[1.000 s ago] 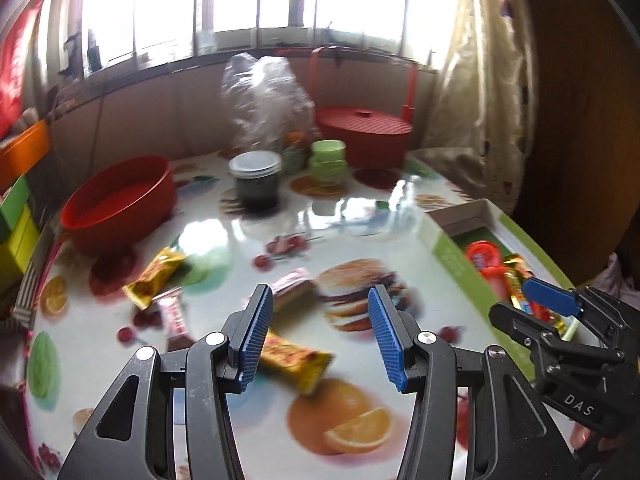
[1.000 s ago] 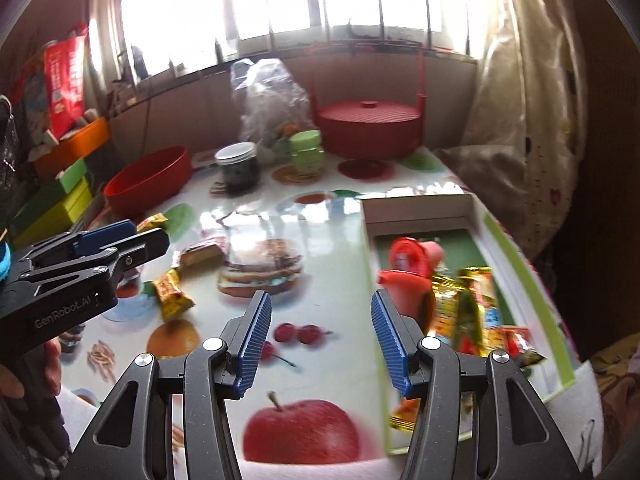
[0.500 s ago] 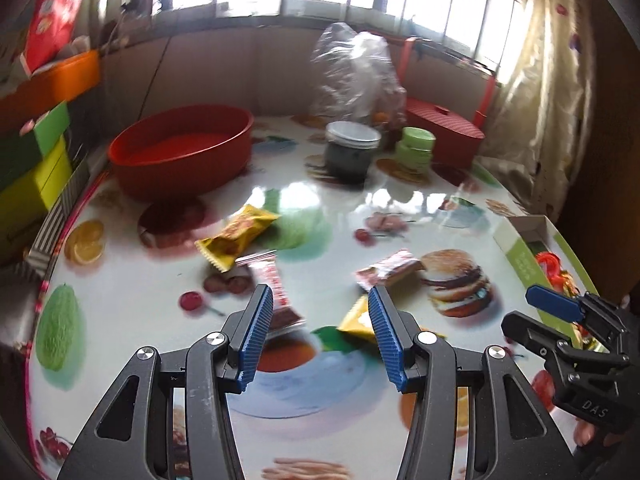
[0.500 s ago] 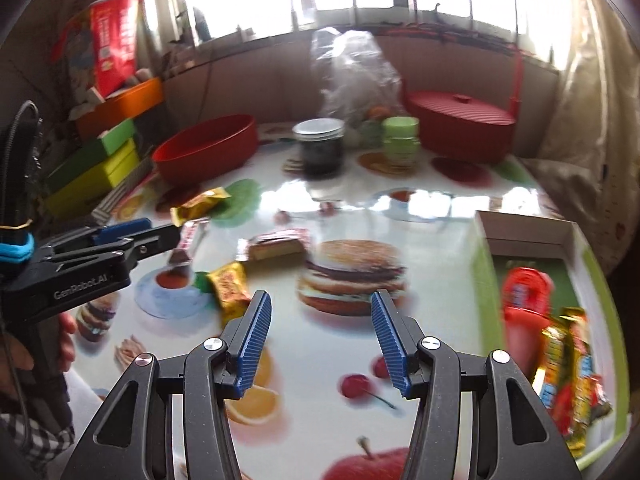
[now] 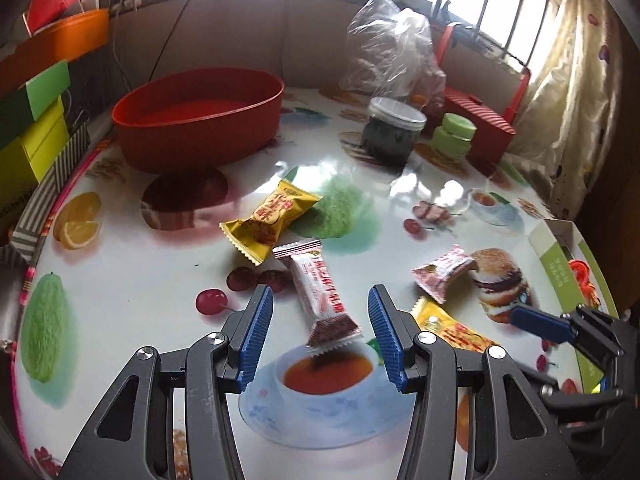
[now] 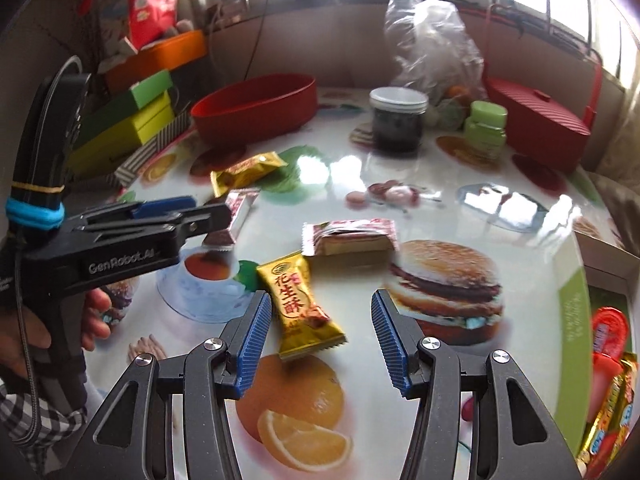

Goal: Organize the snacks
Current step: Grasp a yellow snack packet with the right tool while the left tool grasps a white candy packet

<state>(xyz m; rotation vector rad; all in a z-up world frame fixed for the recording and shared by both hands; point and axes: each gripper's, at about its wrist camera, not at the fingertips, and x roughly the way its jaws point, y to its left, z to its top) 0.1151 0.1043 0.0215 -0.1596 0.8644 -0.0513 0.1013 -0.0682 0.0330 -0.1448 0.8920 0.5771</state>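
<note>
Both grippers over the table (image 5: 132, 280), jaws apart, nothing gripped. Left gripper (image 5: 320, 336) straddles the near end of a white-and-maroon wrapped snack (image 5: 320, 296), pads clear of it on both sides. Right gripper (image 6: 320, 332) straddles a yellow peanut candy (image 6: 300, 300), also not touching. Loose on the table: another yellow pack (image 5: 272, 214) just beyond the white one, near the red bowl (image 5: 200, 116); a pink-and-white pack (image 6: 350, 236) beside the printed burger. Tray (image 6: 576, 308) at right edge holds several wrapped snacks (image 6: 608, 392), count unclear from blur. Jar (image 6: 398, 120), green tubs (image 6: 486, 124), red lidded basket (image 6: 536, 116) at far side.
</note>
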